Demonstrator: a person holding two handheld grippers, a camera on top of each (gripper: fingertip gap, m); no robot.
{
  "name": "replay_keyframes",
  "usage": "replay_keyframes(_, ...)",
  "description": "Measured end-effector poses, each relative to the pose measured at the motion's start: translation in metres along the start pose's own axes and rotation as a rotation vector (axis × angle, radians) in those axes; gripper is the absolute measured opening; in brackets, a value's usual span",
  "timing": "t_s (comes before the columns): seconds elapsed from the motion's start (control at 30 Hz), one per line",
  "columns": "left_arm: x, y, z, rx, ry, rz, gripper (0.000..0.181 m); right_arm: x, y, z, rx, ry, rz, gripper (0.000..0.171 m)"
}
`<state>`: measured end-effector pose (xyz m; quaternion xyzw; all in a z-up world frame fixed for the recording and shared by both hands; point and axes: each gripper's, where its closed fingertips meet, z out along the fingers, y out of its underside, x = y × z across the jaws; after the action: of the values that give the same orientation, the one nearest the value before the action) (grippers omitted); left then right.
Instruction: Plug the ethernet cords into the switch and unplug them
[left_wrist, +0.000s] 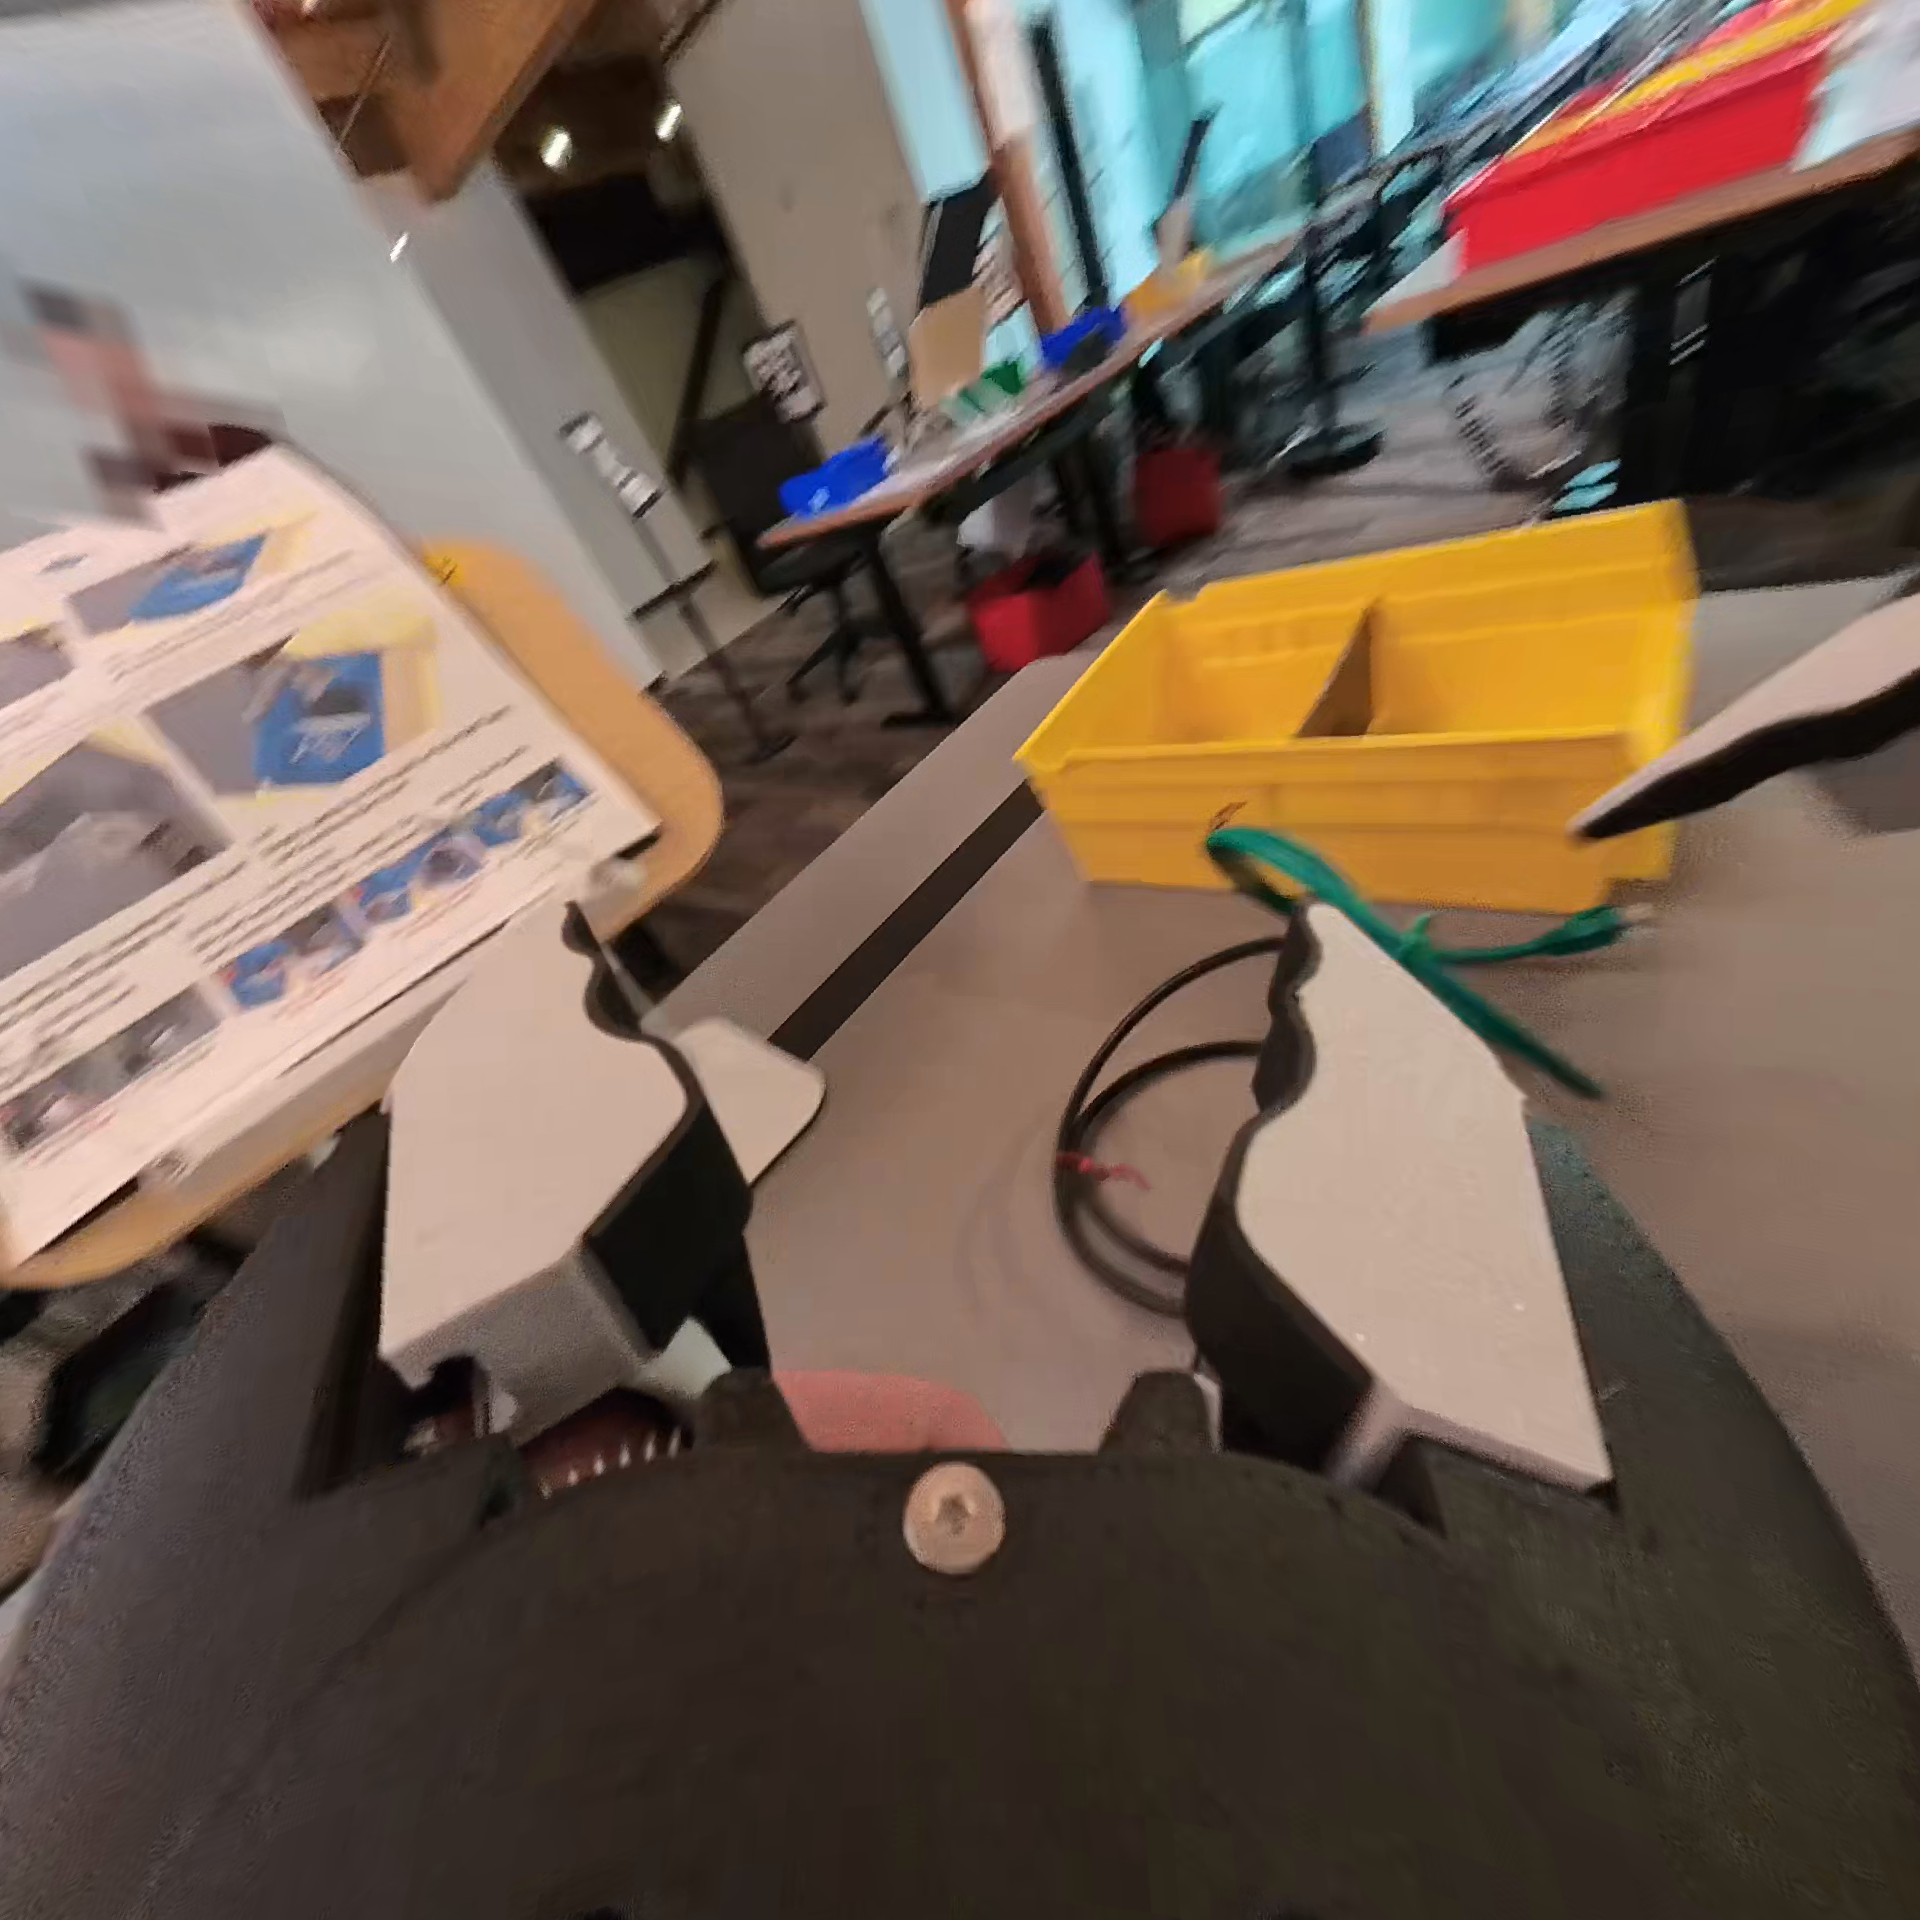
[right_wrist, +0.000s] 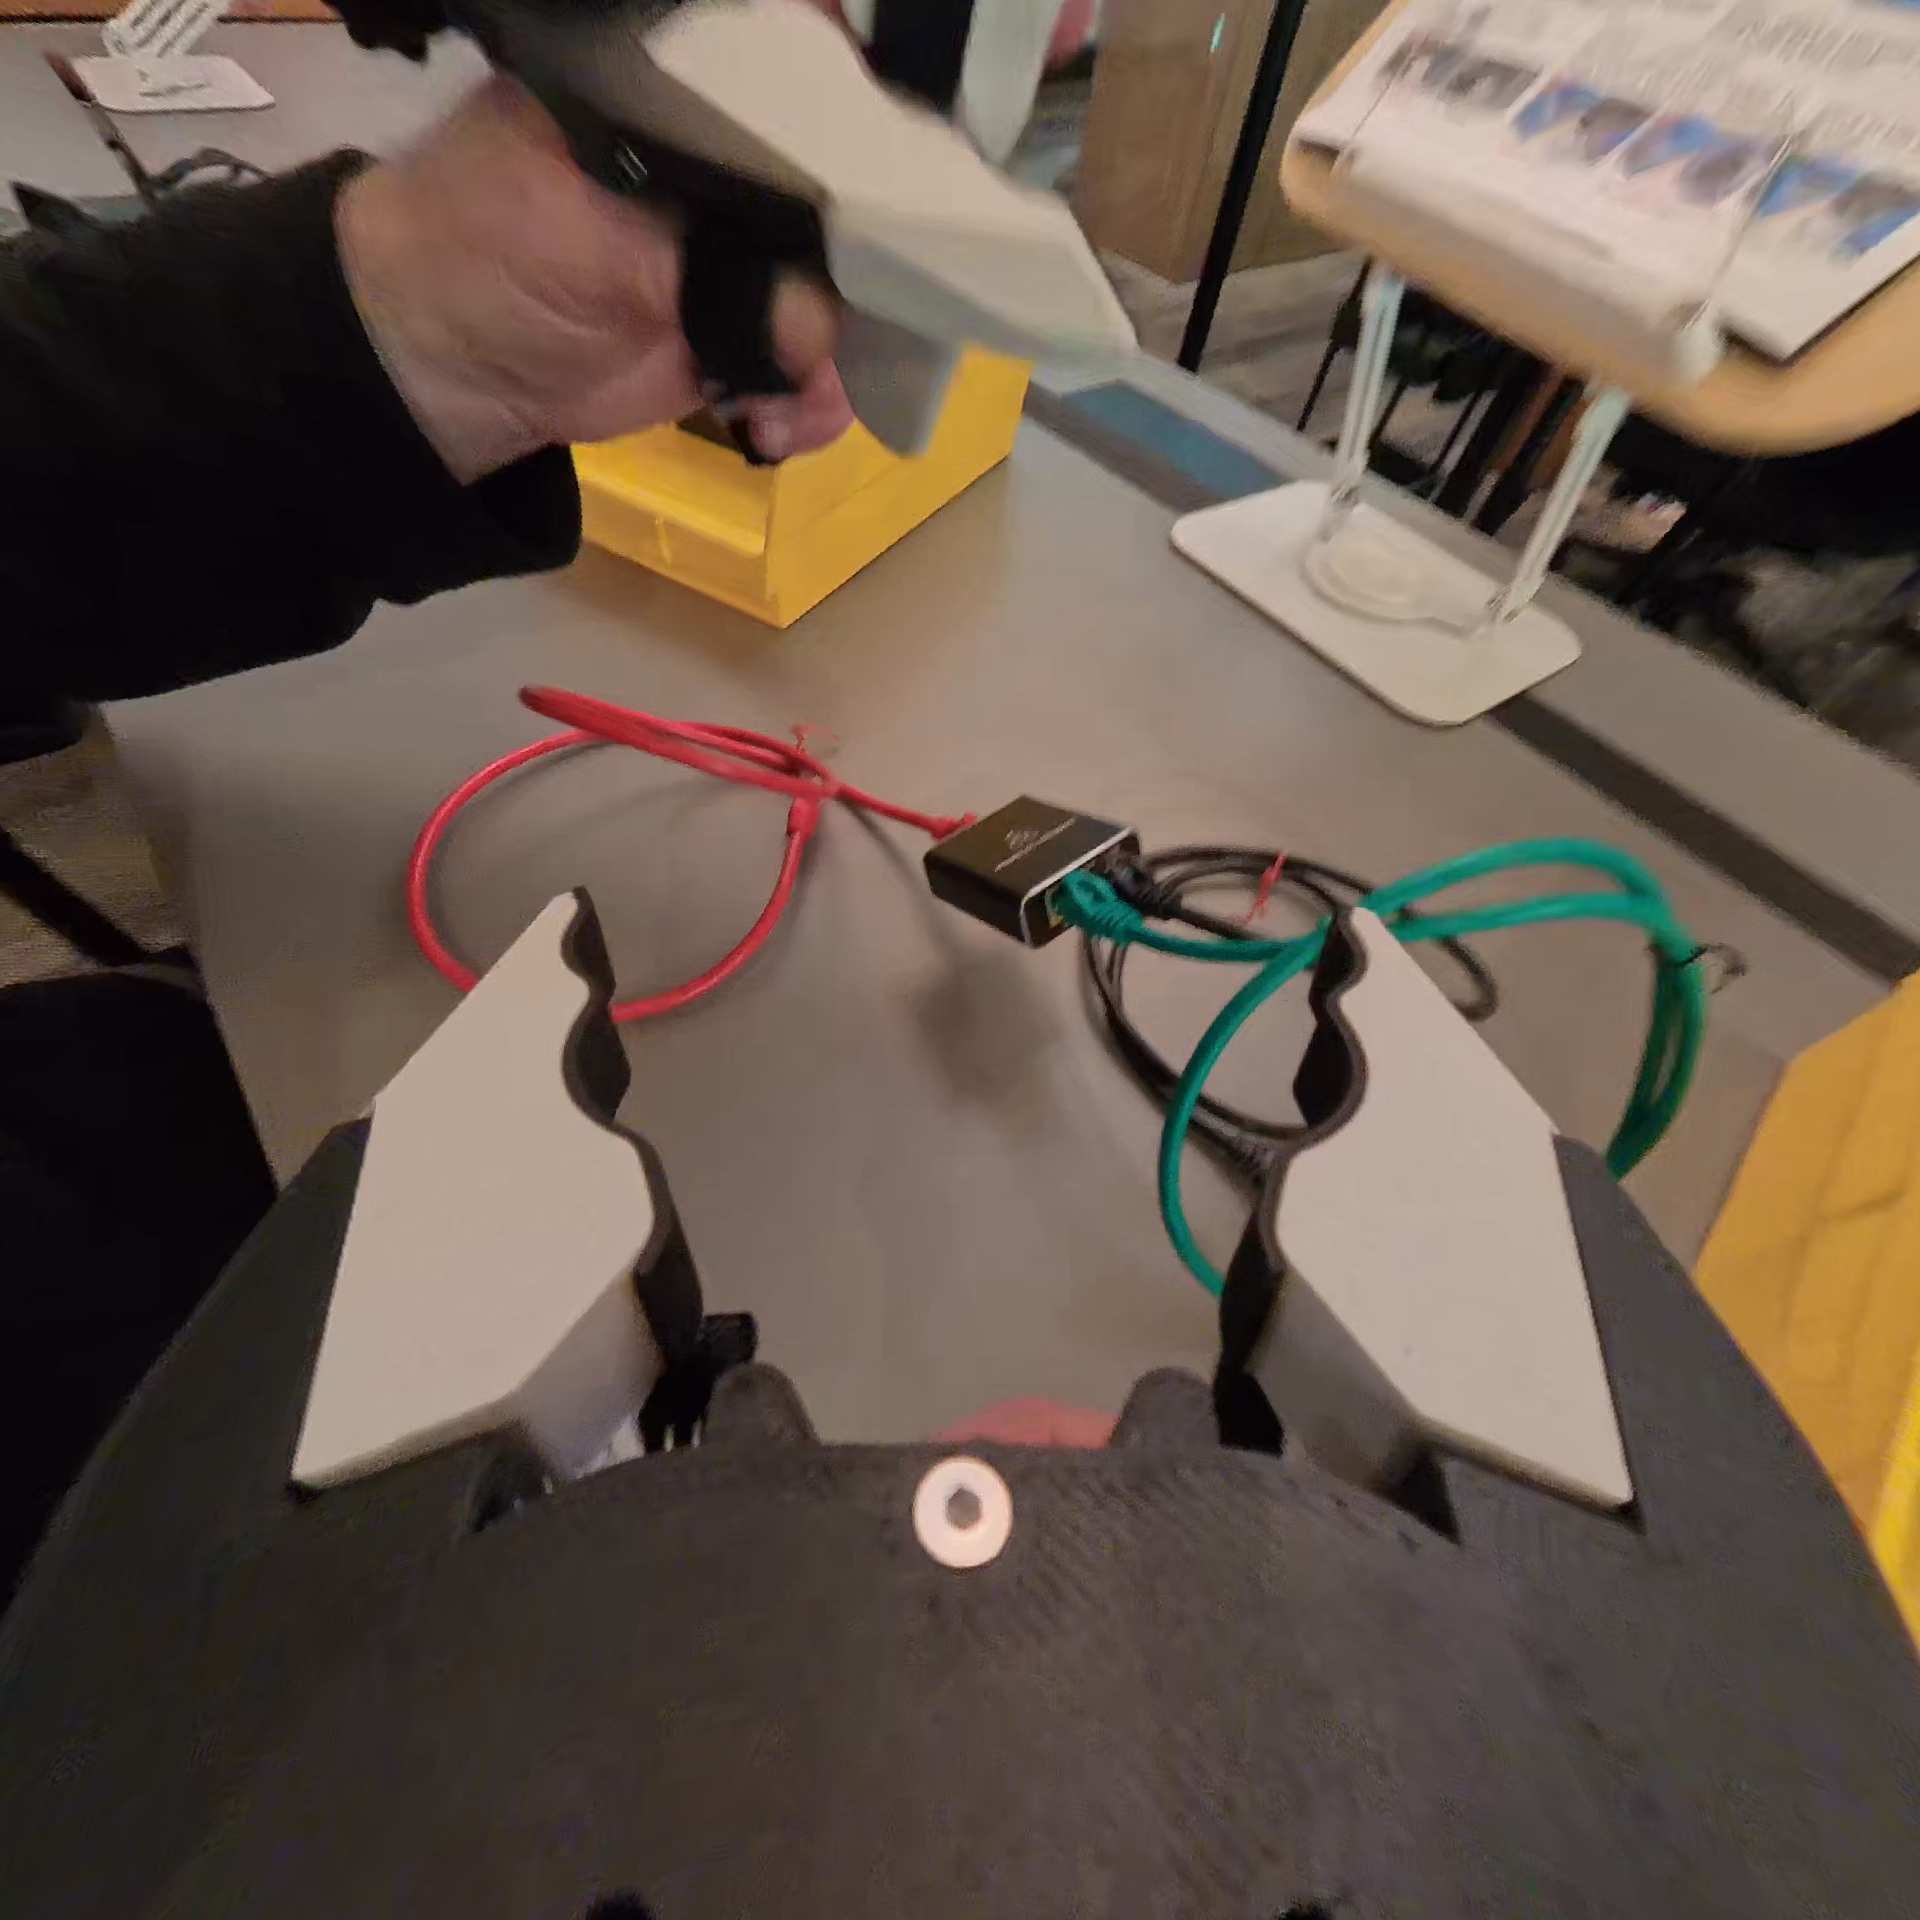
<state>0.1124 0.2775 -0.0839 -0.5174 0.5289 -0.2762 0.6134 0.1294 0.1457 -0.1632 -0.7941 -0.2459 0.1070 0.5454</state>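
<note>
In the right wrist view a small black switch (right_wrist: 1023, 862) lies on the grey table (right_wrist: 935, 644). A red cord (right_wrist: 613, 831) runs into its left end. A green cord (right_wrist: 1236, 1018) and a black cord (right_wrist: 1164, 1039) sit in its right end. My right gripper (right_wrist: 966, 925) is open and empty, held above the table just short of the switch. My left gripper (left_wrist: 940, 930) is open and empty, raised over the table; a hand (right_wrist: 499, 281) holds it at the top of the right wrist view. The green cord (left_wrist: 1351, 914) and black cord (left_wrist: 1112, 1081) show past its right finger.
A yellow divided bin (left_wrist: 1351, 821) stands beyond the cords; it also shows in the right wrist view (right_wrist: 790, 520). A second yellow bin (right_wrist: 1818, 1226) is at the right edge. A tilted board with picture sheets (right_wrist: 1621, 135) stands on a white base (right_wrist: 1247, 551).
</note>
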Motion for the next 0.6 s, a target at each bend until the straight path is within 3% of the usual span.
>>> replay_keyframes(0.13, -0.019, 0.025, 0.005, -0.143, -0.164, 0.026, 0.109, 0.000, -0.029, -0.002, 0.046, 0.085, -0.083, 0.135)
replay_keyframes(0.2, -0.019, 0.031, 0.006, -0.163, -0.166, 0.009, 0.108, -0.005, -0.039, -0.001, 0.066, 0.087, -0.108, 0.132)
replay_keyframes(0.37, -0.023, 0.043, 0.002, -0.209, -0.184, 0.010, 0.110, -0.016, -0.028, 0.009, -0.009, 0.044, -0.121, 0.139)
replay_keyframes(0.5, -0.025, 0.049, -0.003, -0.228, -0.133, -0.026, 0.108, -0.007, -0.012, 0.008, -0.049, 0.065, -0.127, 0.128)
replay_keyframes(0.6, -0.026, 0.052, -0.007, -0.236, -0.082, -0.025, 0.084, 0.003, 0.013, 0.014, -0.164, 0.035, -0.216, 0.100)
